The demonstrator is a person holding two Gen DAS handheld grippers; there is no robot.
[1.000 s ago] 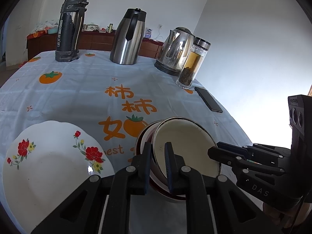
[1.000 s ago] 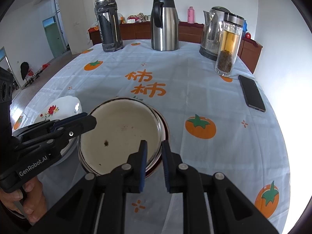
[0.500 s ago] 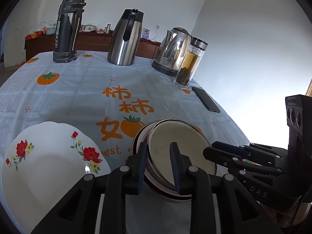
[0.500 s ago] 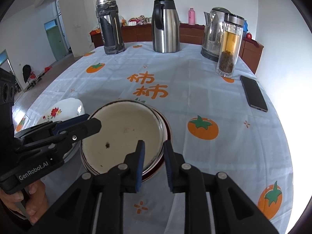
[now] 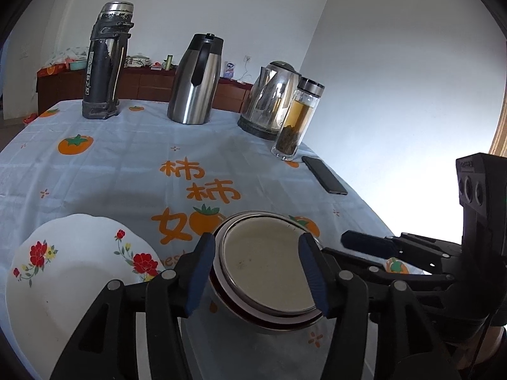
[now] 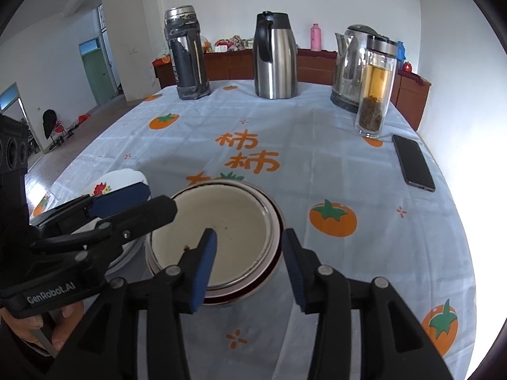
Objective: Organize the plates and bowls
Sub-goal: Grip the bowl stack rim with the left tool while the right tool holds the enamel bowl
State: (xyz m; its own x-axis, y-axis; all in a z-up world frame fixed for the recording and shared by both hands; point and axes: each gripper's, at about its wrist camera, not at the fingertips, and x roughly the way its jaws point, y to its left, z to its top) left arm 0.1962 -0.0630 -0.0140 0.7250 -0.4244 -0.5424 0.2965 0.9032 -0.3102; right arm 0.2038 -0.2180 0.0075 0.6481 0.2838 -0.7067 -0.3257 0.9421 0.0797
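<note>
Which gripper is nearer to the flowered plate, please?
Left. The left gripper hangs right beside the flowered plate, jaws opening over the stacked bowls; the right gripper sits across the bowls.

Two nested enamel bowls [image 5: 264, 272], cream inside with dark red rims, sit upright between the opening left claw [image 5: 258, 274] fingers, untouched. A white flowered plate [image 5: 69, 272] lies flat just left of that claw.

A thin printed cloth [image 6: 317, 164], creased and matt, covers the tabletop. The stacked bowls [image 5: 266, 269] look enamelled, glossy with dull cream insides. At their nine o'clock the flowered plate [image 5: 73, 272] gleams like glazed china. Toward twelve stand a brushed steel jug [image 6: 275, 63], a scuffed flask [image 6: 188, 60] and a clear glass bottle [image 6: 375, 91].
</note>
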